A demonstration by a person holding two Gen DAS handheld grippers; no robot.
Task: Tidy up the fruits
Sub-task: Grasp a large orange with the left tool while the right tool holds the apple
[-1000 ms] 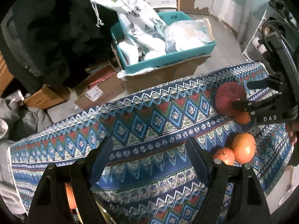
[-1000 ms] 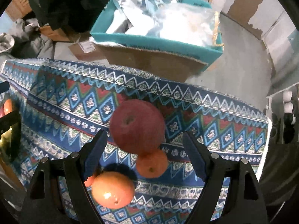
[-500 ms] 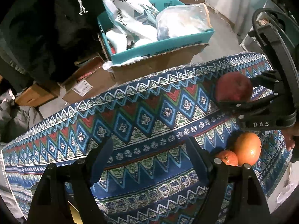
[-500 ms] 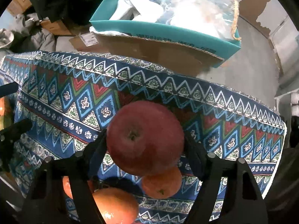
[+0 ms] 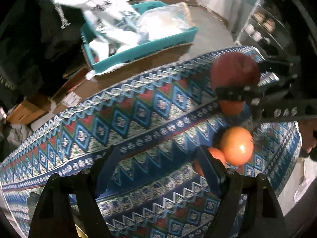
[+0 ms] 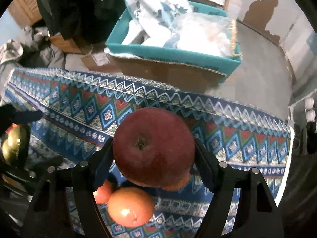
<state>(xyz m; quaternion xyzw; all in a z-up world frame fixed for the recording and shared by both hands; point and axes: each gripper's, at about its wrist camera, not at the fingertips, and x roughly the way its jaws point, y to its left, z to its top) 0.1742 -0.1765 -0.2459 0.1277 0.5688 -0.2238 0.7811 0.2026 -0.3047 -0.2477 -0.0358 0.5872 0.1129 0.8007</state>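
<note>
The red apple [image 6: 153, 148] sits squarely between the fingers of the right gripper [image 6: 153, 154], stem end facing the camera; the jaws have just been closing and now press its 2 flanks, so it is held. It hangs above the patterned cloth [image 6: 247, 144], over 3 oranges: the big orange [image 6: 130, 206] lies nearer the camera than the apple. The left gripper [image 5: 156, 170] stands well apart from the apple, half open, nothing between its fingers. The right hand alone has the apple for whatever placing follows.
</note>
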